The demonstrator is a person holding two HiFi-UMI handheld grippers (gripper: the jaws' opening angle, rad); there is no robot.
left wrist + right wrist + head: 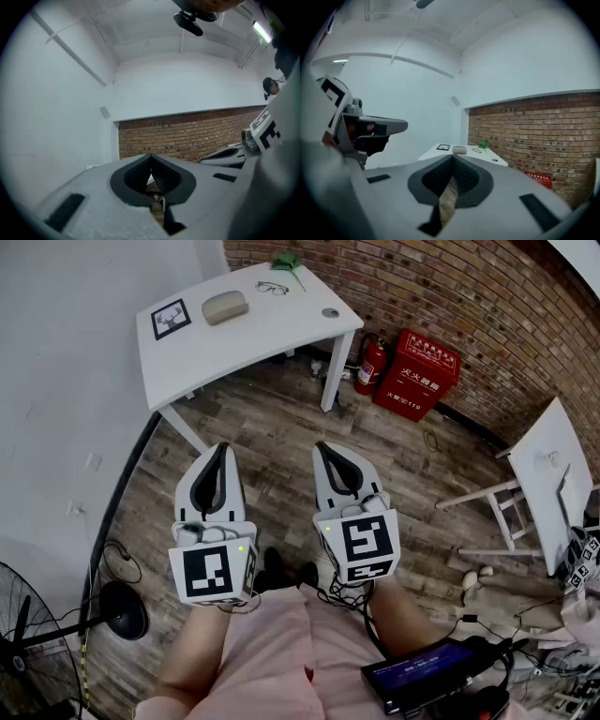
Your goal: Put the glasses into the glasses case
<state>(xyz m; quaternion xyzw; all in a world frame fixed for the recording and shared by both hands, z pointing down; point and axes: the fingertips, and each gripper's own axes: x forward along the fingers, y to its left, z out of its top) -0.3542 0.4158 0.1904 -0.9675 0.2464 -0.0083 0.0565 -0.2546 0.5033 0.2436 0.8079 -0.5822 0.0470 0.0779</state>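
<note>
Worktop (234,343): white, well ahead of me.
Left gripper (222,450): my jaws clenched, empty, over the wood floor.
Right gripper (323,446): my jaws clenched, empty.
Glasses case (225,307): on the worktop.
Glasses (273,288): on the worktop near the case, not touching.

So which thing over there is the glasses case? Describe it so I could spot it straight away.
Look at the white table in the corner by the brick wall. The glasses case lies on it between the black-framed picture and the glasses. It is the only rounded, beige, closed lump there; its neighbours are flat or thin wire.
</note>
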